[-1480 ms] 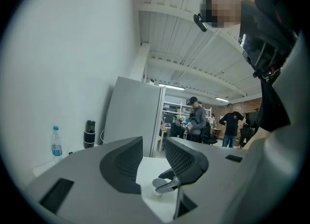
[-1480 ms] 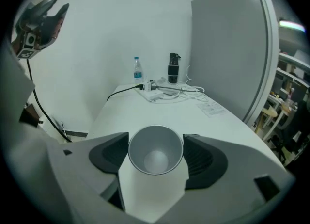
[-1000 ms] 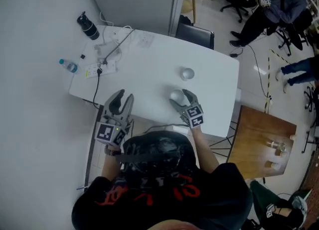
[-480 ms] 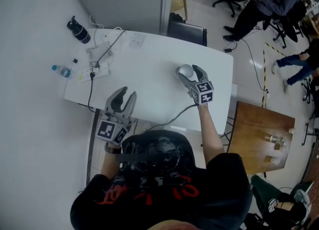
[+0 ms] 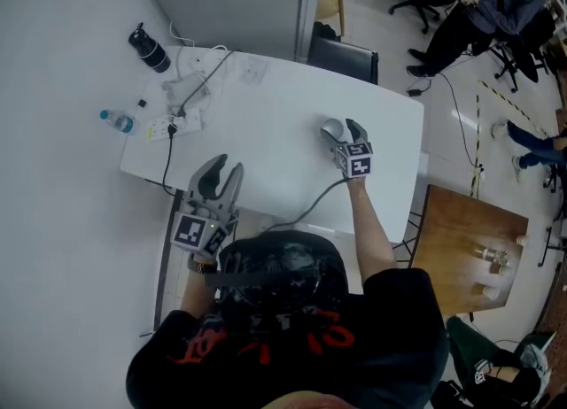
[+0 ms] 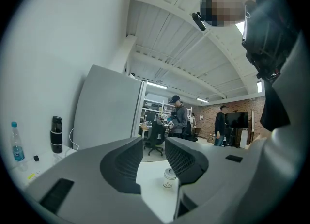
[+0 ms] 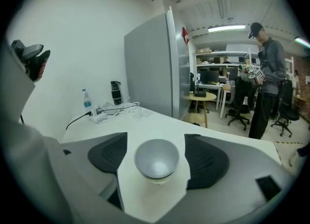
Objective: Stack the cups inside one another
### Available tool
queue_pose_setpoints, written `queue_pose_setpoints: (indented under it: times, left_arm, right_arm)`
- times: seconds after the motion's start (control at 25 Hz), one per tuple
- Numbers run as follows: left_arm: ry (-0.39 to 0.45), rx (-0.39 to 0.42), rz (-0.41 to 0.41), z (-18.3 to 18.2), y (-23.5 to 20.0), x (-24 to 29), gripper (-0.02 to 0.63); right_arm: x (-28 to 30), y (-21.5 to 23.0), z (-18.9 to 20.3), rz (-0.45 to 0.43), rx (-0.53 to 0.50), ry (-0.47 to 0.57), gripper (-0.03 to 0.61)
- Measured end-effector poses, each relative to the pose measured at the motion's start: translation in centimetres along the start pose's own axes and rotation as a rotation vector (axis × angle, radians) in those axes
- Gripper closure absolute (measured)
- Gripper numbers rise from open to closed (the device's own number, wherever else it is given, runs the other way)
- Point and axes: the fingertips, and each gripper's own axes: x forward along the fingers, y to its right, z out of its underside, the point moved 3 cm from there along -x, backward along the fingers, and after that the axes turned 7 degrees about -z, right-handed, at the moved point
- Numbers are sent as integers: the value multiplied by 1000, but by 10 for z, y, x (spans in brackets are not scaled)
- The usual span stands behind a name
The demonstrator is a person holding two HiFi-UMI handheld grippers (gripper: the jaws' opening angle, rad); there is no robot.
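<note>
On the white table (image 5: 266,124), right of the middle, stands a white paper cup (image 5: 331,124). In the right gripper view this cup (image 7: 156,159) sits upright with a second rim showing just under its own, so it looks nested in another cup. My right gripper (image 5: 340,129) straddles it. Its jaws are opening, and both pads (image 7: 109,152) stand clear of the cup wall. My left gripper (image 5: 224,166) hovers open and empty at the table's near edge. In the left gripper view, the cup (image 6: 169,178) shows far off between those jaws (image 6: 154,145).
At the table's far left corner are a black bottle (image 5: 147,49), a small water bottle (image 5: 115,119) and a power strip (image 5: 173,120) with cables. A dark chair (image 5: 345,57) stands behind the table, a wooden table (image 5: 465,248) to the right. People sit beyond.
My right gripper moved from the near middle of the table away to the far cup, carrying a cup. Two separate cups showed before; now one stack shows. The left gripper stayed put.
</note>
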Motion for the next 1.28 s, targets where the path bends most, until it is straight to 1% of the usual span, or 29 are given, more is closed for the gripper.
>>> queue_pose_setpoints:
  times: [0.12,0.24,0.28,0.32,0.4,0.64,0.76,0.8,0.96,1.08,1.16,1.28]
  left_arm:
    - [-2,-2,18,1,-1,2,466]
    - [26,6,35,-4,-1,9,466]
    - [27,7,46,-3,0,12,466]
    - [21,7,62,-1,2,14,466]
    - [4,4,99,3,9,19,466]
    - [4,4,177,-3,36,24,466]
    - [12,-15,198,-6,46,25,466]
    - [13,-15,202,-5,49,26,466]
    - [-4,-7,222,-1,57,25,468]
    - [-5,-9,229,1,62,20,468]
    - [-5,-10,228,1,63,19,468]
    - [-10,-8,239,-1,62,22,468]
  right_arm:
    - [-13,-11,-10,-15,13,52,198]
    - [-37,-26,-27,-21,16,125,198]
    - [-46,-30,-34,-14,12,152,198]
    - [-57,-33,-41,0,3,179,224]
    - [-80,-38,-55,35,-13,234,237]
    - [-156,-65,-95,112,-35,399,434]
    - [-192,-79,-104,164,-24,457,550]
    - [-202,-85,-104,173,-25,468,572]
    - [-218,-108,-92,174,-98,440,574]
    - [-231,-118,-84,174,-86,435,575]
    - [-239,-119,-88,179,-68,442,575]
    - [-243,-120,-95,198,-73,444,577]
